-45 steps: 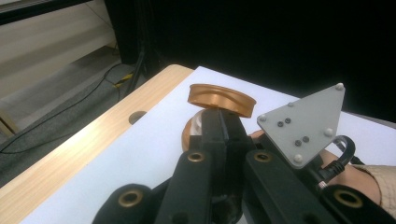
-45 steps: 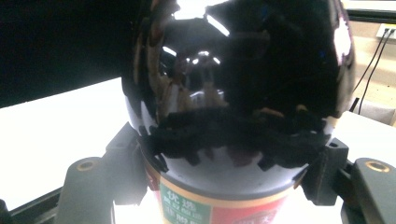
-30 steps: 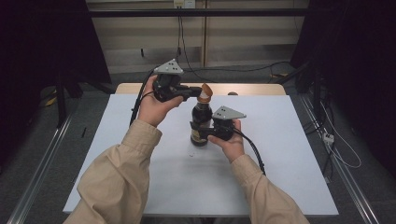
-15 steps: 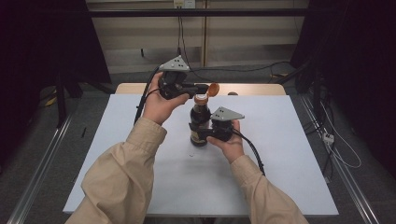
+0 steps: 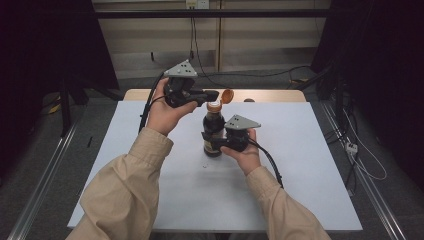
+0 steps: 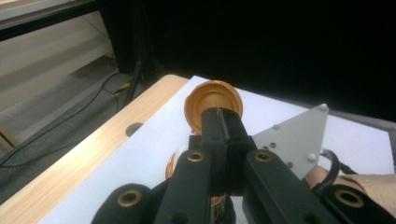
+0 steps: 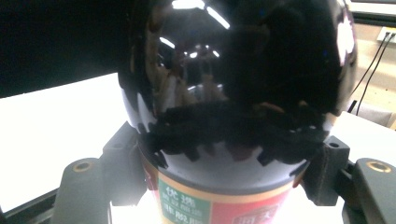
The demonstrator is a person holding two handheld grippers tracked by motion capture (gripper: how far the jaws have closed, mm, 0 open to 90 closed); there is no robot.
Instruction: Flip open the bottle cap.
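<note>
Your right gripper (image 5: 214,142) is clamped on the lower body of the dark bottle (image 5: 214,125), one jaw on either side of it; in the right gripper view the jaws press against the glass just above the red and green label (image 7: 212,203). Those jaws have just eased open a little, yet the bottle is between them and gripped. The bottle stands upright on the white sheet that covers the bench (image 5: 310,160), a little behind the middle of it.

Your left gripper (image 5: 216,93) is clenched, its jaws together, level with the top of the bottle and coming at it from the left in the high view. The jaw tips pinch the edge of the orange flip cap (image 5: 227,96), which is swung open and stands tilted up to the right of the bottle's orange neck (image 5: 214,105). In the left gripper view the cap's hollow inside (image 6: 214,100) faces the camera just past the closed jaws, and the grey plate of your right gripper (image 6: 292,137) lies below and right of the cap.

Your left hand (image 5: 167,107) is held above the bottle's shoulder, your right hand (image 5: 245,150) is beside the bottle's base
</note>
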